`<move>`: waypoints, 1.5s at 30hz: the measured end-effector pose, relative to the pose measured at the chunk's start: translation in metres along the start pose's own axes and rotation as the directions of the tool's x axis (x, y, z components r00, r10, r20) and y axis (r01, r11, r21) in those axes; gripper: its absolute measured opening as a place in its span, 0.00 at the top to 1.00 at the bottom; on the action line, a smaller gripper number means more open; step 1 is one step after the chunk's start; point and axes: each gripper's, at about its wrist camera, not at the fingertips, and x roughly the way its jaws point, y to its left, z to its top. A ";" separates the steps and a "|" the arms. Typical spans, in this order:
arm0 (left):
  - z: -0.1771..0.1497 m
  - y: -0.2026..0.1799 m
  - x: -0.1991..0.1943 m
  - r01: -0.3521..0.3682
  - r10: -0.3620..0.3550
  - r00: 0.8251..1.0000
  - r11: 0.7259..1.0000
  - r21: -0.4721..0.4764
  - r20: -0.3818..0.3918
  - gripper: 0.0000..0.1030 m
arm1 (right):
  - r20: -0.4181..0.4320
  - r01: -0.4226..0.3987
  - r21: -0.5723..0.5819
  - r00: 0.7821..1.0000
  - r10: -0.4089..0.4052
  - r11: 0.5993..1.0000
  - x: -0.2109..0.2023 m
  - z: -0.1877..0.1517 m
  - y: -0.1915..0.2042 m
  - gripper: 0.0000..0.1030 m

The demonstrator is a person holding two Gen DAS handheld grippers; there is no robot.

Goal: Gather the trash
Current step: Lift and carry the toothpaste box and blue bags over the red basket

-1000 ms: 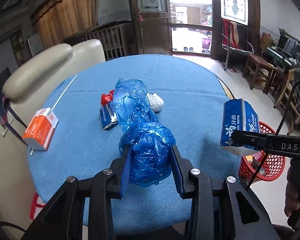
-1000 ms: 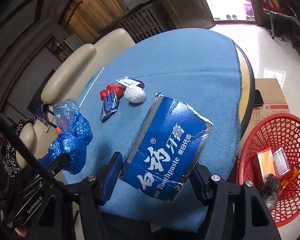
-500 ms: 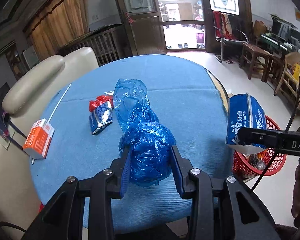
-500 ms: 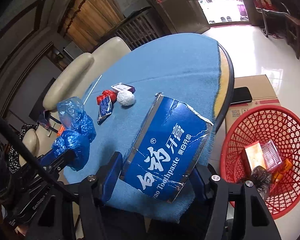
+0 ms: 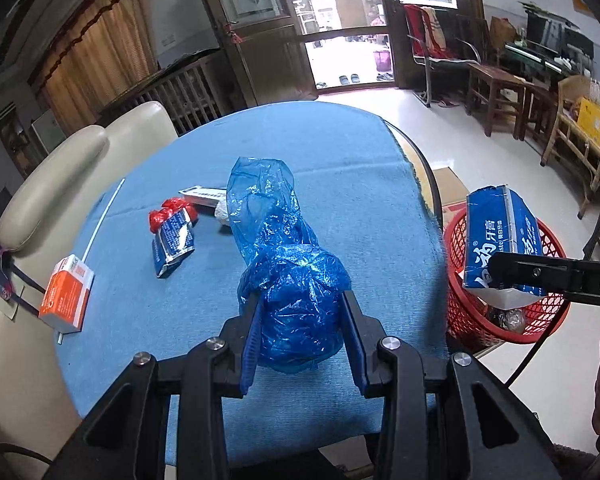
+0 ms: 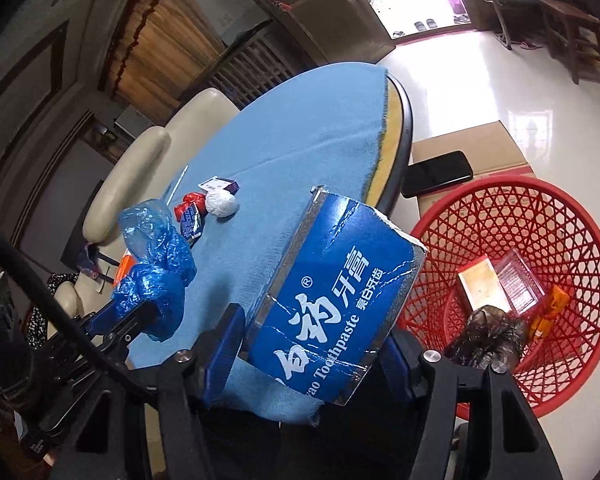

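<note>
My left gripper (image 5: 302, 332) is shut on a crumpled blue plastic bag (image 5: 287, 280) held above the round table's blue cloth (image 5: 340, 168). The bag (image 6: 151, 264) also shows at the left of the right wrist view. My right gripper (image 6: 312, 340) is shut on a torn blue toothpaste box (image 6: 332, 292), held over the table's near right edge beside the red mesh basket (image 6: 540, 216). In the left wrist view that box (image 5: 500, 240) hangs in front of the basket (image 5: 472, 316). A red-and-blue wrapper (image 5: 171, 232), a white paper ball (image 6: 219, 204), a small flat box (image 6: 219, 185) and an orange-and-white carton (image 5: 65, 300) lie on the cloth.
The basket stands on the floor right of the table and holds several discarded items (image 6: 500, 280). A cardboard box (image 6: 472, 140) with a black phone (image 6: 438, 172) on it sits behind the basket. A cream armchair (image 5: 59, 168) presses against the table's left side. Wooden chairs (image 5: 496, 92) line the far right wall.
Both grippers have shifted right with their loads. The toothpaste box now hangs in front of the red basket, which fills more of the right wrist view. The white ball is now hidden behind the bag.
</note>
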 end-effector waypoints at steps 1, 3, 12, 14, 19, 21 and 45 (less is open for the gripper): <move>0.000 -0.003 -0.001 0.001 -0.001 1.000 1.000 0.003 -0.002 0.62 | -0.001 -0.002 0.005 1.000 0.002 1.000 0.000 0.000 -0.002 0.35; 0.001 -0.006 0.000 0.000 0.001 1.000 1.000 0.012 -0.002 0.62 | 0.000 -0.007 0.012 1.000 0.007 1.000 -0.001 -0.001 -0.005 0.35; 0.003 -0.015 0.003 0.007 -0.007 1.000 1.000 0.030 -0.012 0.62 | 0.010 -0.018 0.035 1.000 0.018 0.999 -0.006 -0.004 -0.020 0.35; 0.005 -0.018 0.005 0.005 -0.005 1.000 0.999 0.037 -0.012 0.62 | 0.014 -0.019 0.039 1.000 0.018 0.999 -0.008 -0.005 -0.023 0.35; 0.005 -0.021 0.007 0.009 -0.009 1.000 0.999 0.046 -0.012 0.62 | 0.017 -0.021 0.054 1.000 0.020 0.998 -0.011 -0.007 -0.029 0.34; 0.006 -0.023 0.008 0.011 -0.010 1.000 0.999 0.051 -0.012 0.62 | 0.019 -0.021 0.057 1.000 0.020 0.998 -0.012 -0.008 -0.031 0.34; 0.012 -0.056 0.007 0.045 -0.045 0.999 0.991 0.127 -0.003 0.62 | 0.045 -0.012 0.126 0.999 0.006 0.992 -0.031 -0.013 -0.062 0.34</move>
